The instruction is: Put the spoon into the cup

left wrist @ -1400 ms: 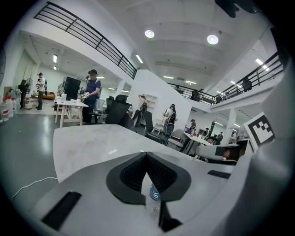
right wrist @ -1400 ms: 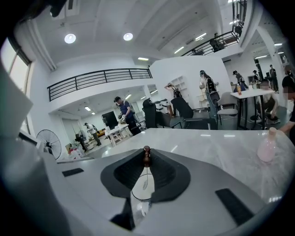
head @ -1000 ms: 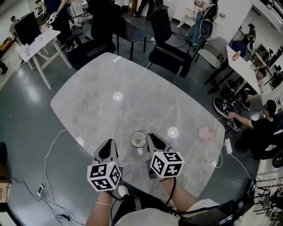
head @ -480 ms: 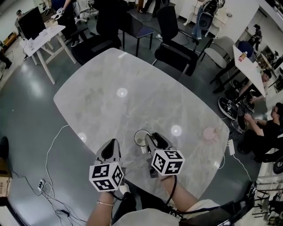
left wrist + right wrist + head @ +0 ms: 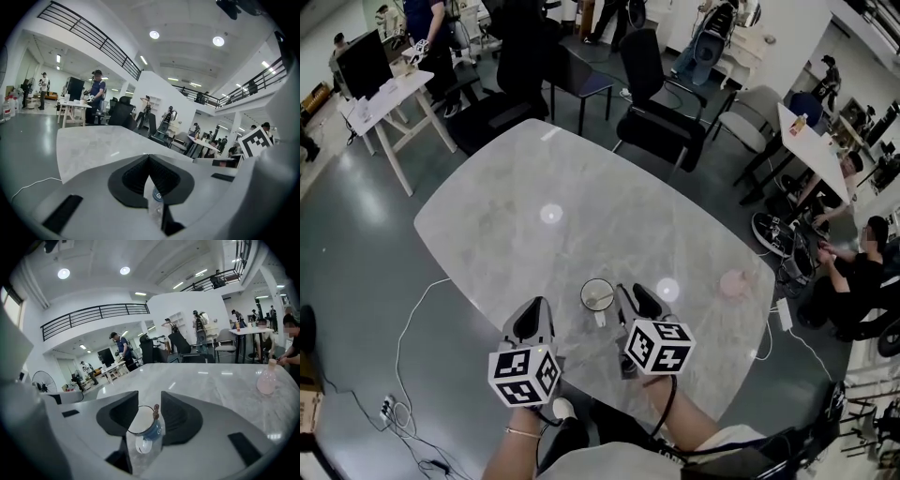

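Cup (image 5: pixel 597 294): upright on the marble table (image 5: pixel 516 187), near the edge closest to the person, just ahead of both grippers. It is white inside and blue outside, and its white handle loop is turned toward the right gripper's camera.
Spoon (image 5: pixel 601 300): already in the cup. The head view shows it lying inside against the wall. In the right gripper view the end of its handle pokes up above the rim on the cup's right side.
Left gripper (image 5: pixel 532 309): jaws closed tip to tip with nothing clamped between them. It hovers low over the table to the left of the cup and clear of it, marker cube toward the person.
Right gripper (image 5: pixel 630 298): jaws parted. In its own view the cup sits in the gap between them, the left jaw overlapping the cup's edge. Whether either jaw touches the cup cannot be told. In the head view its tips are just beside the cup's right side.
Pink object (image 5: pixel 733 283): alone on the table, well to the right of the cup, near the far right edge.
Surroundings: black chairs (image 5: pixel 661 127) stand at the table's far side. A seated person (image 5: pixel 861 272) is off to the right, and a white cable (image 5: pixel 411 314) trails on the grey floor at left.
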Available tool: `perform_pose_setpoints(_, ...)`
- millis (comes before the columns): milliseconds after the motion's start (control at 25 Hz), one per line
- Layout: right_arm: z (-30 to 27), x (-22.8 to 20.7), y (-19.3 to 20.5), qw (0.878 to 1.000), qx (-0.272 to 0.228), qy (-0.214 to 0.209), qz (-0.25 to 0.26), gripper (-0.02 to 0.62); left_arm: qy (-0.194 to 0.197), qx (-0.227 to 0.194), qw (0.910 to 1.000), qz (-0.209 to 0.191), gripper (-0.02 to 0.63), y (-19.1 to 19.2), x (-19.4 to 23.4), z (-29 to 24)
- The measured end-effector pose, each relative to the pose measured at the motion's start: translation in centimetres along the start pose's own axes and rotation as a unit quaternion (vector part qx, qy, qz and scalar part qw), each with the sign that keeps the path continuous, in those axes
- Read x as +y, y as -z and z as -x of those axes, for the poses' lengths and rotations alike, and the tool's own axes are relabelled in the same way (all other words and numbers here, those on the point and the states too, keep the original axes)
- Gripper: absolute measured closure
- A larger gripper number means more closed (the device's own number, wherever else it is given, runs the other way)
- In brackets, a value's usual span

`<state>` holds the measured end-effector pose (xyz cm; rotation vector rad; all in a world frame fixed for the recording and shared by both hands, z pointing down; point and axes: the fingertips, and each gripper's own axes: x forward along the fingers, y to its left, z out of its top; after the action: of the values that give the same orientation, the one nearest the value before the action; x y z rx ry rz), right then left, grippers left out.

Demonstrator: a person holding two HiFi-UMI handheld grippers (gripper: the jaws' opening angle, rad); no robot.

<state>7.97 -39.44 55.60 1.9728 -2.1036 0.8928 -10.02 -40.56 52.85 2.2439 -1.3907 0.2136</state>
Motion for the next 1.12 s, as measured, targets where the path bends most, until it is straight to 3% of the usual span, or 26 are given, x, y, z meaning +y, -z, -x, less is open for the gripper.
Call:
perform_pose_setpoints(160,2.0,-0.9,-1.2,0.999,-0.02,0.033,0.023,0.493,0.017,-0.01,0.9998,-0.009,0.589,-1.0,-0.9,0.1)
perform_pose_setpoints(440,7.1,-1.8,-4.1,0.994,-0.063,0.068,0.063,0.548,0.05,-0.036,0.9974,-0.036,0.589,-3.4,-3.7,1.1)
perform_pose_setpoints(800,11.4,-1.5,-6.5,0.988,-0.106,0.082,0.072,0.558,0.084,-0.062,0.992,-0.071,0.589,-5.4,-6.3,2.1)
perform_pose_setpoints(1120,12.2,-1.1,-7.0,0.986,-0.108,0.087,0.094,0.565,0.087,-0.075,0.9905,-0.076,0.589,-6.3,-7.1,2.4)
